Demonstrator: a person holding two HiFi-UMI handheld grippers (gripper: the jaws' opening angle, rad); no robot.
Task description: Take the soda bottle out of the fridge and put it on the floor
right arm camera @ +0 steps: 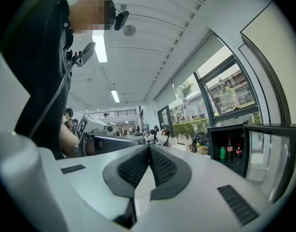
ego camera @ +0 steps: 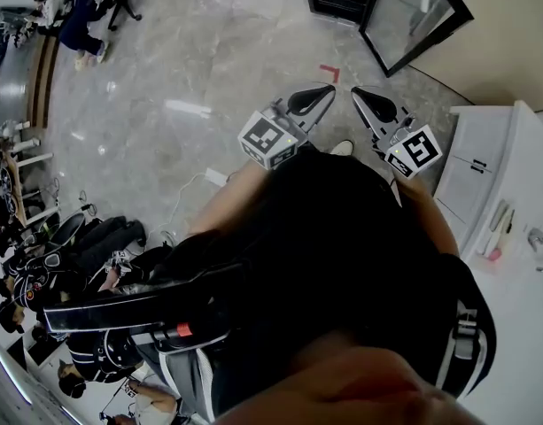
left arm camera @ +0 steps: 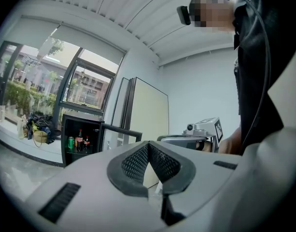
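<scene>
Clearly left tongs [left arm camera: 148, 143] and right tongs [right arm camera: 149, 146] were shut, empty; soda bottle [right arm camera: 229, 149] stood in open fridge [right arm camera: 213, 144], right of frame. Likely rigid, slick, fairly heavy; grab its body.

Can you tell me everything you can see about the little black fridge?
The fridge is small, black and boxy. It stands upright on the shiny floor below a big window. Its door, glass in a black frame, is swung wide open. Inside, on a shelf, stand a green can and two dark bottles with red on them. Nothing but the floor seems to touch it.
</scene>
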